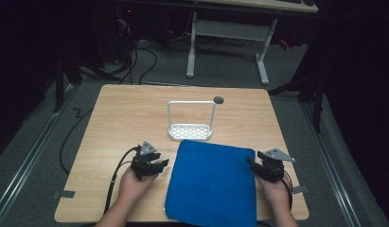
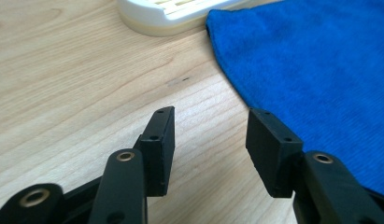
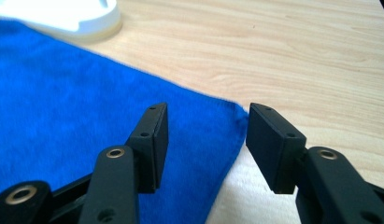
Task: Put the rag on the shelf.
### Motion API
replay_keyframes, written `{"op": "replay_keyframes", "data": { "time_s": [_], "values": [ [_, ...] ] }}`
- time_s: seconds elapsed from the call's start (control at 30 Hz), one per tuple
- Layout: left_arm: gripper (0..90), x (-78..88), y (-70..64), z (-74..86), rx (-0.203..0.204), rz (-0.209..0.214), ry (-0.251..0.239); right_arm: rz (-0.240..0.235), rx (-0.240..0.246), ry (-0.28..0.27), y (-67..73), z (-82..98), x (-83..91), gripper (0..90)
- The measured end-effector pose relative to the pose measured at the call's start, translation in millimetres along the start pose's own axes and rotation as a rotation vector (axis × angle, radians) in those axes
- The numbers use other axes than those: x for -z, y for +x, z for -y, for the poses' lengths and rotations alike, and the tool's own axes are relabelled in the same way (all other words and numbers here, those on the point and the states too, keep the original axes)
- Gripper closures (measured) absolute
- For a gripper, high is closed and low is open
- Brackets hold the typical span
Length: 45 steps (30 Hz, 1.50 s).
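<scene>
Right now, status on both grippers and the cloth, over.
Left gripper open, over bare table beside blue cloth. Right gripper open, at cloth's far right corner. Cloth flat, ungripped. White rack just behind it; nothing blocking.

blue cloth (image 1: 213, 182) near edge cut off, forearms too

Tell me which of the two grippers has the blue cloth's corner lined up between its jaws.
The right gripper: its open jaws straddle the far right corner of the blue cloth. The left gripper is also open, but over bare table beside the cloth.
</scene>
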<state>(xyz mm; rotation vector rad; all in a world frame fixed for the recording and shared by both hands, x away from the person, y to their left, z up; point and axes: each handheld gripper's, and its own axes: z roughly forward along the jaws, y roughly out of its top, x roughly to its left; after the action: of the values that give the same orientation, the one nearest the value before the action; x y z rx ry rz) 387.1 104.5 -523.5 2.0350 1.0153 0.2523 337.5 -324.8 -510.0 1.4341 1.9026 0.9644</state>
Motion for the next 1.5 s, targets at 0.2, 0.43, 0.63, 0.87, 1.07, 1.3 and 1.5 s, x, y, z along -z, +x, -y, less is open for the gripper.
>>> {"op": "replay_keyframes", "data": {
  "time_s": [0.2, 0.43, 0.63, 0.87, 1.07, 1.3, 1.5],
  "values": [
    [52.9, 1.4, 1.7, 0.3, 0.010, 0.020, -0.016, -0.006, -0.004, 0.000, 3.4, 1.3, -2.6, 53.2],
    [52.2, 1.5, 3.0, 0.6, 0.008, 0.020, -0.022, -0.013, -0.015, -0.014, 2.0, -0.2, -1.9, 53.8],
    [53.1, 1.5, 2.5, 0.5, 0.004, 0.024, -0.023, -0.029, -0.002, -0.016, 4.2, -1.2, -2.7, 53.5],
    [55.5, 0.0, -6.9, -0.9, -0.004, 0.076, -0.037, -0.034, 0.016, -0.010, 5.6, -1.4, -2.3, 53.9],
    [70.6, -7.0, -27.3, -4.6, -0.075, 0.149, -0.025, -0.052, 0.012, -0.003, 4.9, -1.4, -2.4, 61.7],
    [81.6, -24.9, -46.6, -9.6, -0.171, 0.146, 0.032, -0.067, 0.011, 0.014, 3.7, 2.2, 2.0, 71.2],
    [85.4, -35.8, -53.4, -13.3, -0.215, 0.126, 0.077, -0.077, 0.020, 0.081, 0.8, 13.3, 5.3, 88.9]
  ]
}}
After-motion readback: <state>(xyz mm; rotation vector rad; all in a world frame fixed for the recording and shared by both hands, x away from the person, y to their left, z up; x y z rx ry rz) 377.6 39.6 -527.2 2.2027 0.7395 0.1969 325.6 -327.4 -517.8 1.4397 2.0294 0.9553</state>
